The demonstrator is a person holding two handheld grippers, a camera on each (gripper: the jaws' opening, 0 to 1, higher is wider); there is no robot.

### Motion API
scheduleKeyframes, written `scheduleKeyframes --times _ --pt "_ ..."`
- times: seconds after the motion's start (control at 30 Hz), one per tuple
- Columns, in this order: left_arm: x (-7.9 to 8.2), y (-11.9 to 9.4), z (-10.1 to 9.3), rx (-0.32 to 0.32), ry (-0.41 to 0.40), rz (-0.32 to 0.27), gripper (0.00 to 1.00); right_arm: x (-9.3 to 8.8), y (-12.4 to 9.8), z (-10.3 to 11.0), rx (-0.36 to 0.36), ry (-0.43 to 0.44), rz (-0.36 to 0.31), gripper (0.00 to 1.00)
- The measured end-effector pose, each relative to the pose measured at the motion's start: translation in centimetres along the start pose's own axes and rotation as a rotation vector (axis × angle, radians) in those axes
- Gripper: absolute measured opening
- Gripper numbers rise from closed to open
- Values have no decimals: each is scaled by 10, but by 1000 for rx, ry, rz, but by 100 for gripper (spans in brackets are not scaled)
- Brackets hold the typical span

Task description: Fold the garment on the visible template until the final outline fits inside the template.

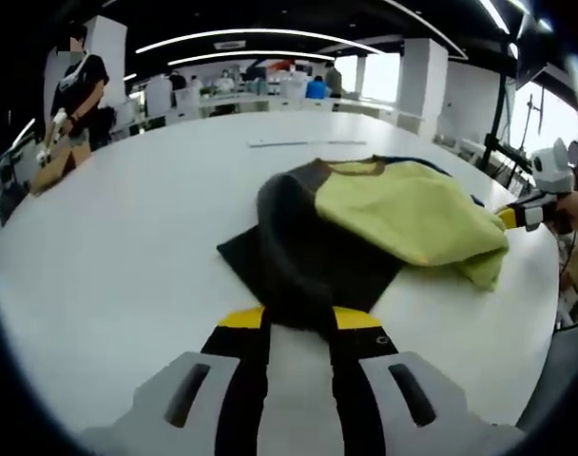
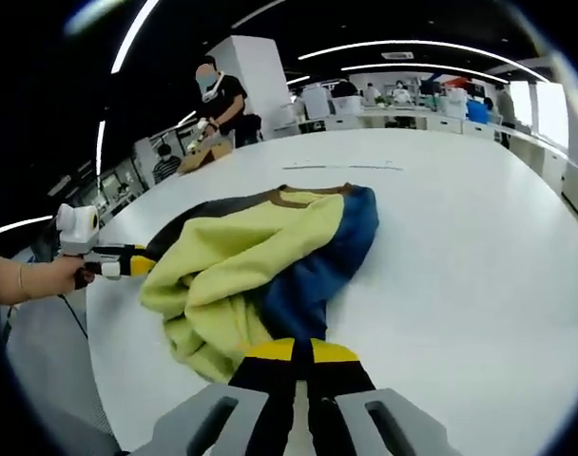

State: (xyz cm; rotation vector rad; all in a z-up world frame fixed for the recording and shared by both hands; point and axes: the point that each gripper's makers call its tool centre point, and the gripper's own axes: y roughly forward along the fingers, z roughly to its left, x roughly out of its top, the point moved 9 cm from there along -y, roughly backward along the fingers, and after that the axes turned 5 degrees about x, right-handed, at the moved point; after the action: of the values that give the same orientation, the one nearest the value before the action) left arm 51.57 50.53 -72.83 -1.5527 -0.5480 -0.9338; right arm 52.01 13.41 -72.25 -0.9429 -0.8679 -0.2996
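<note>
Yellow-green garment [image 1: 403, 214]: heaped on the white table [image 1: 127, 247], partly covering the dark template [image 1: 270, 261].
Left gripper [image 1: 298, 318]: jaws pinched on the garment's dark edge.
Right gripper [image 2: 301, 353]: clamped on its blue-and-yellow edge.

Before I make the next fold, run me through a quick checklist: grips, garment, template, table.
1. Left gripper grip: ok. Its jaws are closed on the dark grey part of the garment.
2. Right gripper grip: ok. Its jaws are closed on the blue and yellow cloth at the near edge.
3. Garment flat: not ok. It lies bunched and partly folded over itself, with the yellow side heaped up.
4. Template visible: cannot tell in full. A dark corner shows under the garment; the rest is covered.
5. Outline inside template: cannot tell.
6. Garment on the table: ok. None of it hangs over the edge.
</note>
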Motion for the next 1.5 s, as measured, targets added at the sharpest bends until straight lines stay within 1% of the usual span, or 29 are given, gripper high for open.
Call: scheduleKeyframes --times 0.07,0.1,0.23,0.27,0.4,0.6,0.67,0.77,1.03,1.27,1.5 --pt "0 0 -1 -6 -4 8 8 0 -1 0 -8 12 -12 0" --pt "0 0 -1 -10 -9 10 5 1 -1 0 -8 12 -13 0" --pt "3 1 -1 -5 -27 6 3 4 -5 -1 -17 8 -29 0" --pt "5 -1 0 -7 -47 -5 3 5 -7 -2 -21 6 -34 0" --pt "15 -6 5 1 -82 -46 2 13 -14 -6 -53 -24 -57 0" --pt "33 -14 14 15 -100 -100 2 22 -25 -18 -99 -36 -84 0" --pt "38 -16 15 19 -102 -110 2 25 -28 -22 -113 -39 -94 0" --pt "40 -17 14 22 -103 -118 2 27 -31 -28 -133 -35 -100 0" --pt "42 -19 18 39 -91 -122 2 34 -40 -45 -178 5 -118 0" --pt "41 -19 34 82 -78 -106 2 40 -49 -68 -237 12 -113 0" --pt "40 -19 45 108 -79 -90 2 43 -61 -90 -293 43 -117 0"
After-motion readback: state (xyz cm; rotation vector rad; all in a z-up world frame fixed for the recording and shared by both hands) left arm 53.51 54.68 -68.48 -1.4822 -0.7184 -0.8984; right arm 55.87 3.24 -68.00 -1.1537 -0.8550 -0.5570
